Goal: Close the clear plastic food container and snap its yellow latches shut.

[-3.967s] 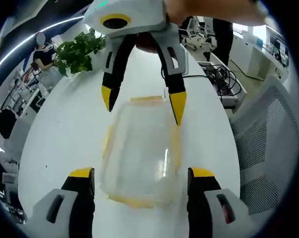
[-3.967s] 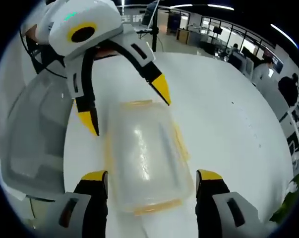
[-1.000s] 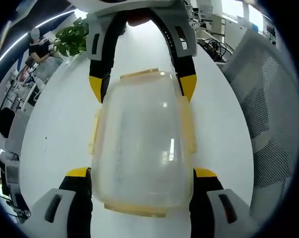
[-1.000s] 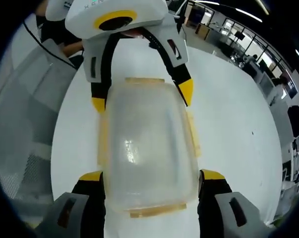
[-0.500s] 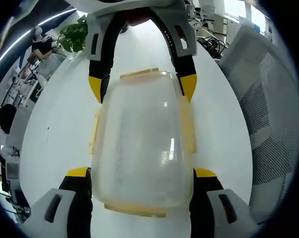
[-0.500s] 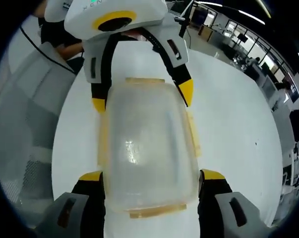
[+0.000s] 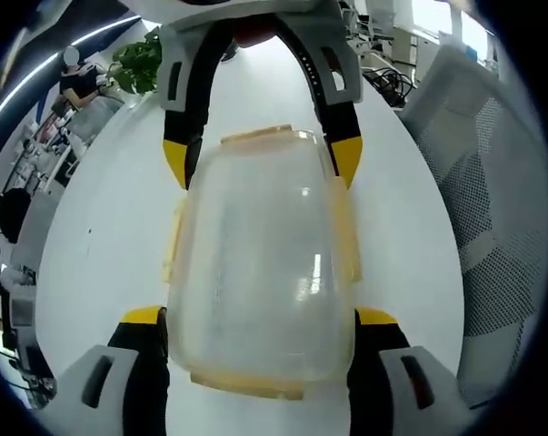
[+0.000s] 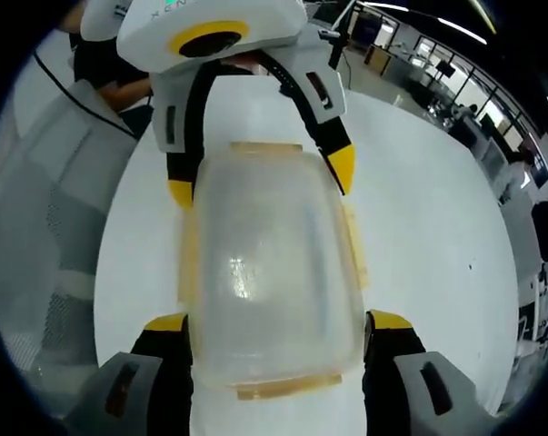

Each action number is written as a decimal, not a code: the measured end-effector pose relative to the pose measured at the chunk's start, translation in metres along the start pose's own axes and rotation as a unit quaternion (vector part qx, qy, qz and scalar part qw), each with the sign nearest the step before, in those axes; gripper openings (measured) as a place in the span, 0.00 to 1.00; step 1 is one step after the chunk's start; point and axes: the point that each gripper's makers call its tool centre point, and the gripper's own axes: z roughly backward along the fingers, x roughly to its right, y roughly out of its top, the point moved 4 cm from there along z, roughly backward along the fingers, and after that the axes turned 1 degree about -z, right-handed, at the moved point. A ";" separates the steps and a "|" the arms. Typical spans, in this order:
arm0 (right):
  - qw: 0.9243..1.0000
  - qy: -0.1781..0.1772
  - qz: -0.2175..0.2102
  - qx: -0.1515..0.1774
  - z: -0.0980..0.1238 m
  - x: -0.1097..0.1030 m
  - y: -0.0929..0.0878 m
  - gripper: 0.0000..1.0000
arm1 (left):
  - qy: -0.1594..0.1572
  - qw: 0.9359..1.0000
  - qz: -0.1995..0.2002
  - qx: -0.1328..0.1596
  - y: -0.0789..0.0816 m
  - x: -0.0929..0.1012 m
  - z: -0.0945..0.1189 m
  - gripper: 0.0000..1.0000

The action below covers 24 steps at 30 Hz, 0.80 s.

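Left gripper view: my left gripper (image 7: 257,320) has its jaws spread wide, one yellow tip on each side of the near end of the clear container (image 7: 260,263), which lies lid-on upon the white table (image 7: 101,227). Yellow latches (image 7: 346,232) run along its edges. Opposite, my right gripper (image 7: 257,163) straddles the far end. Right gripper view: right gripper (image 8: 278,325) jaws equally wide about the container (image 8: 269,263); left gripper (image 8: 260,179) brackets the far end. Whether any tip presses the container I cannot tell.
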 end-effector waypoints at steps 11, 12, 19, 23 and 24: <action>1.000 -0.005 -0.001 -0.007 -0.001 0.014 -0.003 0.77 | 0.000 1.000 -0.006 0.000 0.002 -0.015 -0.005 0.82; 1.000 -0.006 -0.001 -0.009 -0.001 0.015 -0.003 0.77 | 0.000 1.000 -0.007 0.000 0.002 -0.016 -0.006 0.82; 1.000 -0.006 -0.002 -0.008 -0.001 0.024 -0.004 0.77 | -0.001 1.000 -0.006 0.003 0.003 -0.025 -0.008 0.82; 1.000 -0.007 -0.002 -0.010 -0.002 0.030 -0.005 0.77 | -0.001 1.000 -0.007 0.003 0.003 -0.029 -0.010 0.82; 1.000 -0.007 -0.002 -0.010 -0.002 0.031 -0.005 0.77 | 0.000 1.000 -0.007 0.003 0.003 -0.031 -0.010 0.82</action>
